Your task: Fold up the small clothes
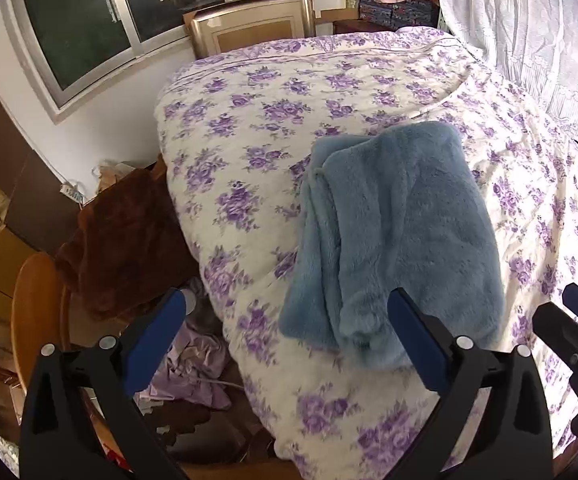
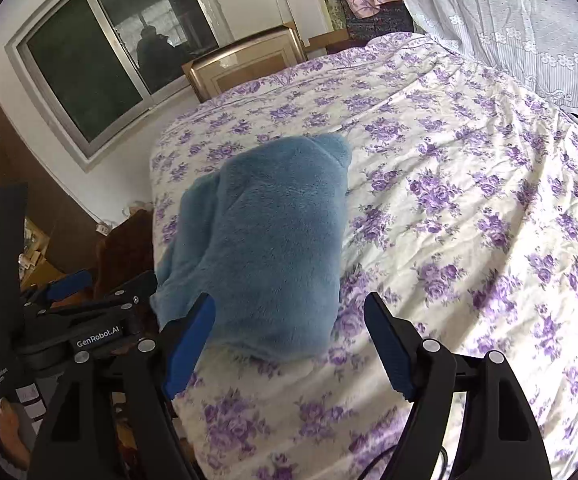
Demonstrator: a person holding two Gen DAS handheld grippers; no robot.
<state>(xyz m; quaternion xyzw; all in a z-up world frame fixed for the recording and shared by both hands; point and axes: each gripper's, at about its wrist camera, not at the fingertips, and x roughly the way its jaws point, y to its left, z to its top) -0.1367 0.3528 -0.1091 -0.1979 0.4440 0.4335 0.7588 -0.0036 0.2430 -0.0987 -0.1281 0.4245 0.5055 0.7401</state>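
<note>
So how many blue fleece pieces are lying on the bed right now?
1: a single folded fluffy blue fleece garment lies on the purple-flowered bedspread near its left edge, just ahead of both open jaws. Layers show at its side, so another piece could be hidden inside.

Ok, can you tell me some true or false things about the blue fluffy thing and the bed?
1. The blue garment lies folded on the bed. True.
2. The right gripper is squeezing the garment. False: its jaws are open and empty, with the garment just beyond them.
3. The quilt has purple flowers. True.
4. The left gripper holds a sock. False: it is open and holds nothing.
5. The garment hangs on the window. False: it lies on the bed near the edge.
</note>
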